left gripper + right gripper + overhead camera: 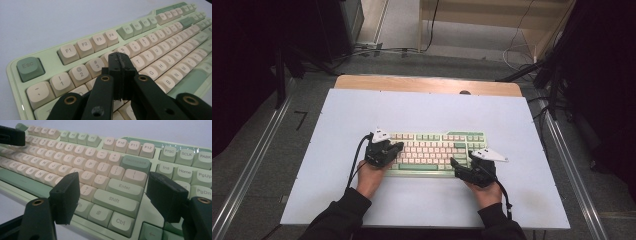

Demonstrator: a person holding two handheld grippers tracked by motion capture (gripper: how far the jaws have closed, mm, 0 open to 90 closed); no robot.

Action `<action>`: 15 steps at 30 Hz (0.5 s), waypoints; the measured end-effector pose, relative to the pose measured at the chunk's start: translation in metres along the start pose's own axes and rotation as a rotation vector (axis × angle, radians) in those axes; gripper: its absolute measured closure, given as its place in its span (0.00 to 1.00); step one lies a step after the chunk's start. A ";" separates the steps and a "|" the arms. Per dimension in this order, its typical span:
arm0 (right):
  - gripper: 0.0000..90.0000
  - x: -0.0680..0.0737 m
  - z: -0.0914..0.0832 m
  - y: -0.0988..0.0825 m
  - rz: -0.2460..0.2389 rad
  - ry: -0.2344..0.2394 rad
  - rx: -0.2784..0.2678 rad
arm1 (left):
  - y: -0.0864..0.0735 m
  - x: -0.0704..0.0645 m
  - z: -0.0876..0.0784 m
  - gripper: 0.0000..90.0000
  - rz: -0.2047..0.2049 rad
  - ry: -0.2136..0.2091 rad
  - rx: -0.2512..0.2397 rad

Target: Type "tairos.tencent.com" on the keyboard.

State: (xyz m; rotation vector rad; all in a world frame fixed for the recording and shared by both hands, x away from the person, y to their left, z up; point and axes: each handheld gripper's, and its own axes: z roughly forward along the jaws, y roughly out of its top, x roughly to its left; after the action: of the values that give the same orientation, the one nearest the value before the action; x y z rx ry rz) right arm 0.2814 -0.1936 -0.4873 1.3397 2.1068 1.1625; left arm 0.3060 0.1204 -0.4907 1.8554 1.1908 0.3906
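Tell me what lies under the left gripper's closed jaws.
Under the left gripper, jaws shut together and empty, lies the keyboard, around its number and upper letter rows. The keys directly beneath the jaws are covered and cannot be read.

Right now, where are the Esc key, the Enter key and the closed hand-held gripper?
Esc key (30, 67): left gripper view, its green top.
Enter key (124, 187): right gripper view, its label.
Left hand-held gripper (120, 62): left gripper view, its shut tips.
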 end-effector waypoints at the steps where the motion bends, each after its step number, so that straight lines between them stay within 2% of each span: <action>1: 0.28 0.000 0.000 0.000 0.000 0.000 0.000 | 0.000 0.000 0.000 1.00 -0.001 0.002 0.001; 15: 0.28 0.000 -0.001 0.000 0.002 0.000 0.000 | -0.002 -0.002 0.006 1.00 0.008 0.020 0.031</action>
State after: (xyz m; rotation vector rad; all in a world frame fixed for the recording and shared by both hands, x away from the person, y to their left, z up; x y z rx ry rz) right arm 0.2809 -0.1943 -0.4872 1.3419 2.1056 1.1634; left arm 0.3079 0.1166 -0.4948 1.8871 1.2096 0.3982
